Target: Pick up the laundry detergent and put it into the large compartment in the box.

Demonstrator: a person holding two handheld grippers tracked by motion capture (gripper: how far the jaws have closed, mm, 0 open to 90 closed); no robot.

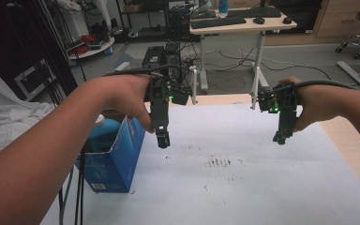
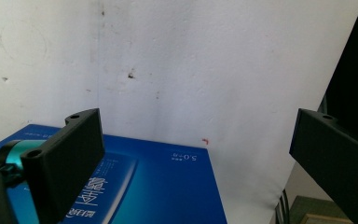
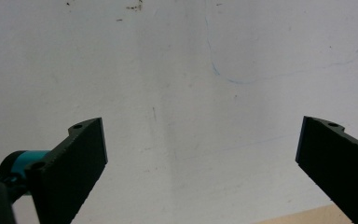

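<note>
Blue box: stands at the left edge of the white table cover, top open, with a blue bottle upright inside; black cables hang beside it off the table's left side.
Left gripper: held in the person's left hand, pointing down above the cover, just to the right of the box's upper corner and not touching it. In the left gripper view its jaws stand wide apart with nothing between them; the box's printed blue face lies below.
Middle of the cover: bare white with a few small dark marks; open room between the two grippers.
Right gripper: held in the right hand, pointing down over the cover, well apart from the box. Jaws spread wide and empty in the right gripper view.
Right edge: the cover ends short of the wooden tabletop, which shows as a bare strip along the right side.
</note>
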